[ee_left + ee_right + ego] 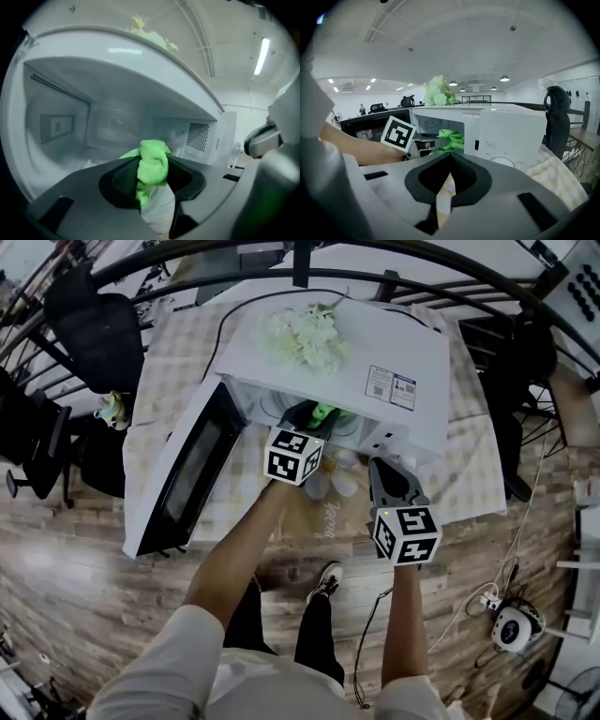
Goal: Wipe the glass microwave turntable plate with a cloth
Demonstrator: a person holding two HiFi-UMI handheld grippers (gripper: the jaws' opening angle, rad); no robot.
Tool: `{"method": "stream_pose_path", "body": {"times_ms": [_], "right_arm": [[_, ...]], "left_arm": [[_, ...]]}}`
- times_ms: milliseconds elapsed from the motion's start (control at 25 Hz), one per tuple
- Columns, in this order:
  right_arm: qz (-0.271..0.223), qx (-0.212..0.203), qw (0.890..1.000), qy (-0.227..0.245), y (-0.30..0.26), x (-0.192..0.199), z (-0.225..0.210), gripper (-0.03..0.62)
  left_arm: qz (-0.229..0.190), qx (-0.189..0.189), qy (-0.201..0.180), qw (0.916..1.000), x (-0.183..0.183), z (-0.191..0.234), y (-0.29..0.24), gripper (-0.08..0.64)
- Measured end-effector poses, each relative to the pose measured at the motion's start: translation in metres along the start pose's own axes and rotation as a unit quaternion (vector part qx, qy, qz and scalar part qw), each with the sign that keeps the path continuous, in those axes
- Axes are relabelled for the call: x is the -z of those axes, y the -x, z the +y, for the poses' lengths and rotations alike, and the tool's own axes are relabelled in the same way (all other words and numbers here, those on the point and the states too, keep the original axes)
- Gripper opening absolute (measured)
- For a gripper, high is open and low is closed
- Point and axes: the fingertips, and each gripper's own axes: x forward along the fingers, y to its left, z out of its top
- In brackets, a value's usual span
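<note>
A white microwave [394, 352] stands on a table with its door [187, 474] swung open to the left. My left gripper [309, 418] reaches into the cavity, shut on a bright green cloth [325, 413]. In the left gripper view the cloth [152, 166] is bunched between the dark pads [124, 180], over the blurred cavity floor. A pale ringed glass plate [274, 411] shows faintly on the cavity floor left of the cloth. My right gripper [386, 470] hangs outside, in front of the control panel, jaws shut on nothing [450, 164].
White artificial flowers [305, 334] lie on top of the microwave. A checked tablecloth [178, 343] covers the table. A pale flower-patterned mat [333, 482] lies in front of the oven. Black chairs [94, 334] stand to the left. Cables and a small white device [514, 626] lie on the wooden floor.
</note>
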Motion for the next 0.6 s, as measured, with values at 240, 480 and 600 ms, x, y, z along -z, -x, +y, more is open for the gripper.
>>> {"method": "stream_pose_path", "body": {"times_ms": [240,480,600], "right_arm": [[-0.006,0.003,1.000,-0.007,-0.001,-0.001,0.001,0.014],[-0.005,0.007,1.000,-0.008,-0.001,0.002,0.001,0.014],[-0.001,0.009,1.000,-0.008,0.000,0.006,-0.003,0.014]], "left_arm": [[0.011,-0.157,-0.017,0.9874,-0.001,0.090,0.032,0.163],[0.079,-0.200,-0.028,0.9762,0.029,0.120,0.027,0.163],[0.113,-0.170,-0.082,0.9754,0.032,0.102,0.009,0.163]]}}
